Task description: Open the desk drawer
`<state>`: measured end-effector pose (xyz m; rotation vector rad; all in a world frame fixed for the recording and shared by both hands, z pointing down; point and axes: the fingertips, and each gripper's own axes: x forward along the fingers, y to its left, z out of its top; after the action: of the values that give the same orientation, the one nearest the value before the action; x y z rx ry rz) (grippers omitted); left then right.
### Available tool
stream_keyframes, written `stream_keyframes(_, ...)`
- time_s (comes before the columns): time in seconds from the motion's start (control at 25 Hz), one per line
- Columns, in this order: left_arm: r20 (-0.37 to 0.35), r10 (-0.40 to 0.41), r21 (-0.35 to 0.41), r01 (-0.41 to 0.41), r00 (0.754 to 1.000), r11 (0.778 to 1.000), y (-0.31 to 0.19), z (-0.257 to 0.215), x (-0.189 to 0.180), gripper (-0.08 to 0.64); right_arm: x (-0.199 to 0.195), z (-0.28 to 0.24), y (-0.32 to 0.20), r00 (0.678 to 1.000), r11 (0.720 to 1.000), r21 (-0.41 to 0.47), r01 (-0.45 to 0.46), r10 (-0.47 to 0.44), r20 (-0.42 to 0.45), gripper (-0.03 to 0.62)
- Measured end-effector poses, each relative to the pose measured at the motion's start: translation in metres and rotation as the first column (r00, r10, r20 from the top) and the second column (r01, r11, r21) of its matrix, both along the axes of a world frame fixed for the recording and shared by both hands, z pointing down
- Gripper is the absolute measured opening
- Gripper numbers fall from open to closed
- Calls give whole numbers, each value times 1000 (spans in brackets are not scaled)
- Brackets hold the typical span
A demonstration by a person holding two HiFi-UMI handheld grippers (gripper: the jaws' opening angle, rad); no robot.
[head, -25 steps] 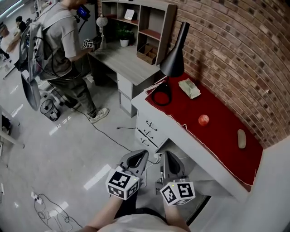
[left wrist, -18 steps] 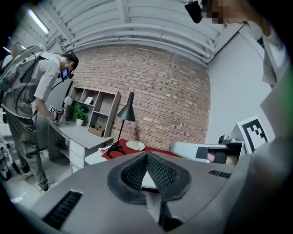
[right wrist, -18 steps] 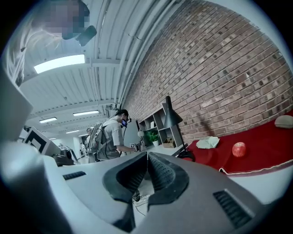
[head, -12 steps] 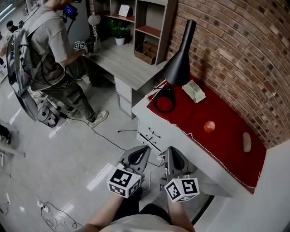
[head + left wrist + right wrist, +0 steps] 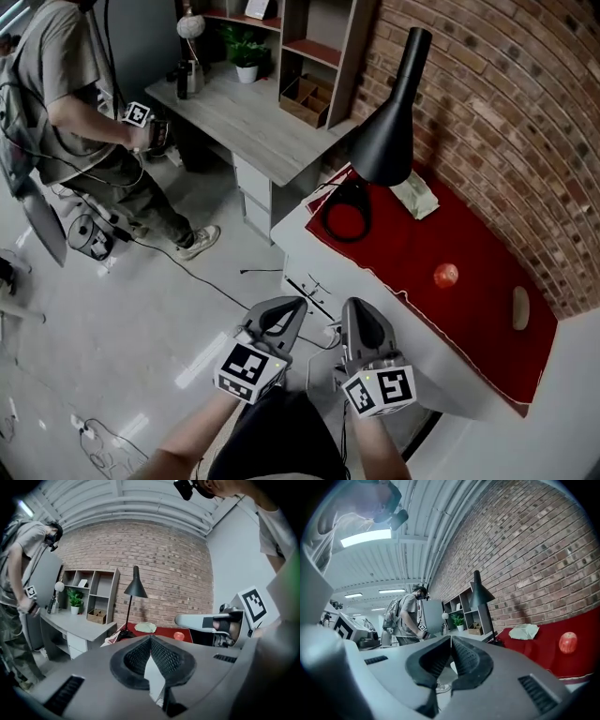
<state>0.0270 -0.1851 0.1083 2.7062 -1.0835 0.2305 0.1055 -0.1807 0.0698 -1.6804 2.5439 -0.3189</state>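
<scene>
A glossy grey floor [image 5: 141, 309] fills the left of the room, where a person [image 5: 66, 84] stands bent over a wooden desk [image 5: 253, 127] backed by shelves [image 5: 309, 56]. Next comes a white desk [image 5: 445, 361], set against the brick wall [image 5: 506, 122]. A black lamp [image 5: 389, 141] stands at its near corner, on a red cloth [image 5: 450, 234], and a small red ball [image 5: 446, 275] lies further along the cloth.

The drawer [image 5: 309, 278] sits in the front of the white desk, below the lamp corner. It is closed, and its thin dark handles face the floor side.

The left tongs [image 5: 298, 303] and right tongs [image 5: 349, 304] are held side by side, close to the wearer's body. Both point toward that drawer front, likely lining up for the handle. They hang near it but clear of it.

In the left gripper view the left tongs [image 5: 150, 637] have their ribbed pads pressed together with nothing between them. The right tongs [image 5: 451, 637] look the same, pads meeting and empty. One pair probably has to spread before it can take a handle.
</scene>
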Motion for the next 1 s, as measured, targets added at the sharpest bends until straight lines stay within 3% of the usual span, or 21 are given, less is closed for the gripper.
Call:
stream_keyframes(0.16, 30, 10, 27, -11, 1000, 1000, -15, 23, 3, 9, 1, 27, -9, 1000, 1000, -17, 25, -25, -2, 18)
stream_keyframes(0.6, 0, -41, 17, 41, 999, 999, -27, 118, 11, 9, -6, 107, -17, 997, 996, 30, 80, -80, -1, 18)
stream_keyframes(1.0, -37, -73, 6, 73, 997, 997, -36, 231, -4, 9, -22, 220, -23, 987, 986, 73, 150, -146, -60, 18)
